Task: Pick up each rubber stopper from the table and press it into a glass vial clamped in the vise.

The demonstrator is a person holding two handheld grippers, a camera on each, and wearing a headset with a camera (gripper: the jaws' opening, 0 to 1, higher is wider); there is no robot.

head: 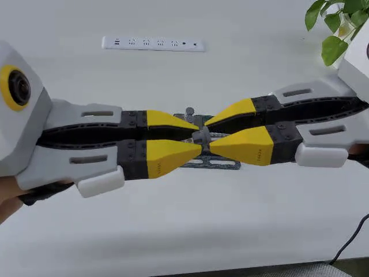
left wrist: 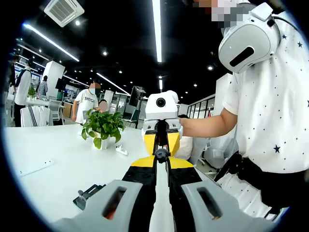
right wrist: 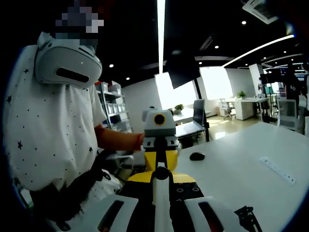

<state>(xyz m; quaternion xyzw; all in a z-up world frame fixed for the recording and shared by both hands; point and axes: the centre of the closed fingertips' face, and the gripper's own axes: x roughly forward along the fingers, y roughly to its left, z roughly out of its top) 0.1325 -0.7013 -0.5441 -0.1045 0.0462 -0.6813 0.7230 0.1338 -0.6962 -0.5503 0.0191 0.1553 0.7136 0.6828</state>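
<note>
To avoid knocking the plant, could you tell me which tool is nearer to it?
The right tool, reaching in from the plant's side; the left tool enters opposite.

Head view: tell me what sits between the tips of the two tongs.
A small grey stopper, where left tongs and right tongs meet tip to tip above the dark vise, seen in the head view.

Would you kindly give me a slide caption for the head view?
Left gripper and right gripper meet tip to tip on a grey stopper over the vise on a white table.
</note>
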